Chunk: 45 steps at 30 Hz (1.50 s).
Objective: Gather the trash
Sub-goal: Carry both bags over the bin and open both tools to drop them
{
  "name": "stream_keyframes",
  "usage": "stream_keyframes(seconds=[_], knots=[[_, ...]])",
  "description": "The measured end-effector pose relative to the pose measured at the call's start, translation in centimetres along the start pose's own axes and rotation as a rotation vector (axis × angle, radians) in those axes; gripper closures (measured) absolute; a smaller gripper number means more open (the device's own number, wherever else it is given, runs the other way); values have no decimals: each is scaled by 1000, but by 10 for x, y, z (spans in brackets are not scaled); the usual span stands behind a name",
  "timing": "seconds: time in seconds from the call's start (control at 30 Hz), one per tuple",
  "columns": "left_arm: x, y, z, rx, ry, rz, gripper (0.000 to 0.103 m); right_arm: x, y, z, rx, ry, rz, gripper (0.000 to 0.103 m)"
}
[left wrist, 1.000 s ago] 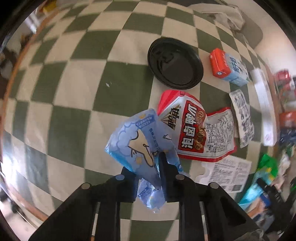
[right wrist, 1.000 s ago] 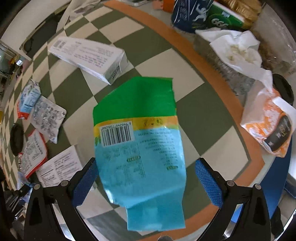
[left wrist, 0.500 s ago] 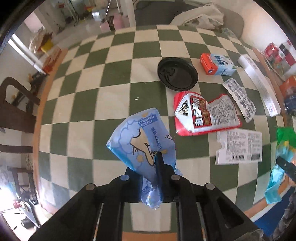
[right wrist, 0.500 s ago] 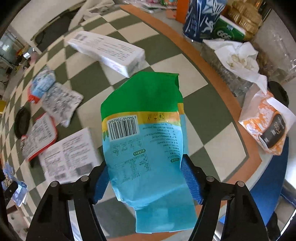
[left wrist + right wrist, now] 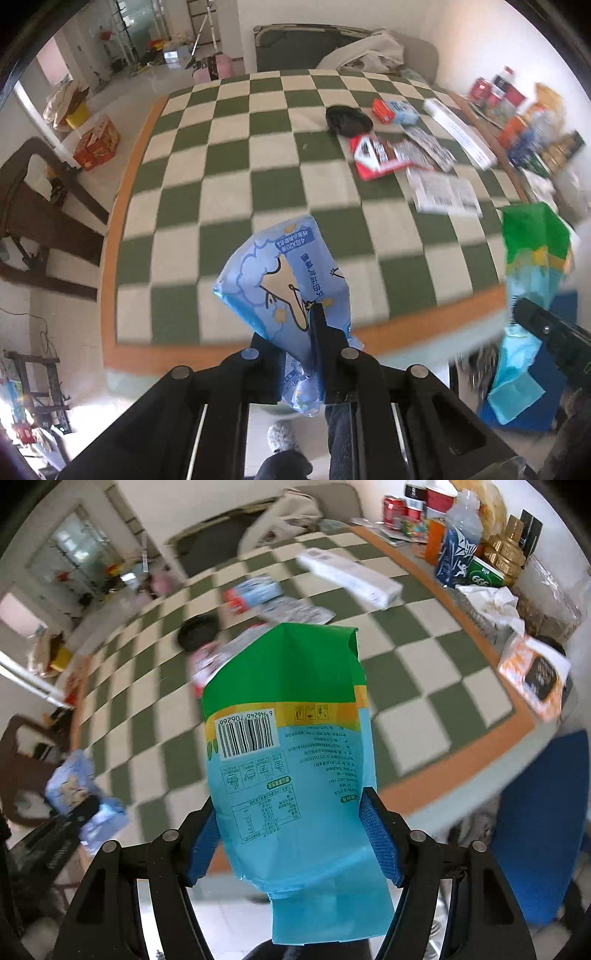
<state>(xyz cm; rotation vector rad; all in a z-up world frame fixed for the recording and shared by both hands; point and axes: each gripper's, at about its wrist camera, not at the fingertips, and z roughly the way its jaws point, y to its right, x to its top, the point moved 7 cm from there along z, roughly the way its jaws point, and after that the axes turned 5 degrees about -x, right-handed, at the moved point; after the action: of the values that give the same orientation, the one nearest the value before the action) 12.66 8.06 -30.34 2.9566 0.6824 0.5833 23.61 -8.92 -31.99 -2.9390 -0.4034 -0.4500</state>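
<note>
Left tool (image 5: 295,332) is pinched tight on a crinkly pale-blue plastic wrapper with a cartoon print (image 5: 284,280), dangling above the near edge of the green-and-cream checkered worktop (image 5: 229,177). Right tool (image 5: 291,823), with blue textured pads, is clamped on both sides of a smooth, flat green-and-turquoise snack bag with a barcode (image 5: 288,738), also clear of the worktop. Still lying on the checks: a round black plastic lid (image 5: 347,120), a glossy red-and-white sachet (image 5: 373,155), a long white carton (image 5: 351,576). A white-and-orange bag (image 5: 532,672) sits at the orange border.
</note>
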Motion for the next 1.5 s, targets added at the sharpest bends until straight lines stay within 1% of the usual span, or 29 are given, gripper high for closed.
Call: stream_keyframes(seconds=[0.03, 0.1, 0.13, 0.2, 0.23, 0.3, 0.37, 0.43, 0.47, 0.5, 0.57, 0.63, 0.7, 0.73, 0.83, 0.87, 0.9, 0.93, 0.97, 1.0, 1.07, 1.13, 1.17, 1.2, 1.23, 1.33, 1.4, 1.43, 1.5], knots=[[-18, -9, -6, -9, -8, 6, 94, -15, -4, -8, 9, 0, 0, 30], [-48, -25, -12, -15, -31, 8, 94, -63, -21, -19, 28, -15, -2, 30], [-69, -36, -13, -20, -57, 4, 94, -76, -24, -21, 38, -20, -5, 30], [-100, -52, -9, -32, -105, -16, 94, -123, -32, -20, 51, -68, 2, 30], [-121, -61, -3, -39, -146, -28, 94, -147, -35, -16, 54, -101, 7, 30], [-149, -72, 9, -41, -199, -41, 94, -179, -35, -7, 57, -150, 15, 30], [-179, -79, 31, -51, -259, -56, 94, -222, -34, 14, 62, -224, 31, 30], [-207, -85, 64, -70, -321, -84, 94, -250, -34, 33, 61, -270, 30, 30], [-217, -86, 79, -78, -342, -99, 94, -269, -34, 53, 57, -301, 33, 30], [-226, -89, 98, -83, -366, -110, 94, -275, -33, 63, 59, -316, 36, 30], [-243, -95, 144, -110, -401, -156, 93, -303, -32, 111, 64, -375, 46, 30], [-254, -103, 190, -141, -423, -207, 93, -317, -31, 149, 80, -409, 58, 30], [-262, -112, 236, -177, -440, -268, 91, -333, -32, 200, 91, -443, 72, 30], [-266, -115, 265, -198, -451, -291, 91, -342, -33, 234, 113, -460, 77, 30], [-269, -121, 322, -216, -463, -324, 89, -352, -35, 307, 132, -485, 76, 30], [-269, -122, 333, -213, -466, -323, 83, -355, -36, 328, 134, -490, 76, 30], [-269, -124, 349, -207, -464, -320, 64, -355, -36, 342, 137, -494, 78, 30], [-271, -128, 362, -194, -459, -318, 51, -360, -38, 367, 156, -509, 85, 30], [-271, -132, 367, -185, -452, -319, 27, -363, -39, 385, 161, -519, 91, 30], [-272, -134, 375, -180, -447, -323, 13, -366, -38, 396, 164, -525, 90, 29], [-276, -140, 383, -168, -447, -331, 11, -372, -42, 427, 198, -552, 87, 26], [-280, -146, 388, -146, -445, -330, 8, -378, -46, 444, 222, -569, 80, 19], [-282, -152, 385, -125, -439, -325, 7, -382, -46, 452, 224, -573, 76, 14], [-283, -154, 382, -108, -427, -320, 6, -384, -47, 455, 226, -576, 72, 6], [-284, -156, 377, -83, -413, -312, 6, -387, -47, 456, 221, -579, 63, 3], [-286, -164, 362, -20, -347, -263, 6, -385, -36, 450, 166, -548, 23, 0], [-287, -168, 354, 33, -326, -222, 6, -383, -33, 442, 105, -518, -23, 0], [-288, -168, 349, 49, -324, -205, 6, -382, -33, 439, 72, -501, -51, 0], [-289, -166, 343, 50, -322, -200, 6, -380, -36, 430, 10, -469, -108, 0]])
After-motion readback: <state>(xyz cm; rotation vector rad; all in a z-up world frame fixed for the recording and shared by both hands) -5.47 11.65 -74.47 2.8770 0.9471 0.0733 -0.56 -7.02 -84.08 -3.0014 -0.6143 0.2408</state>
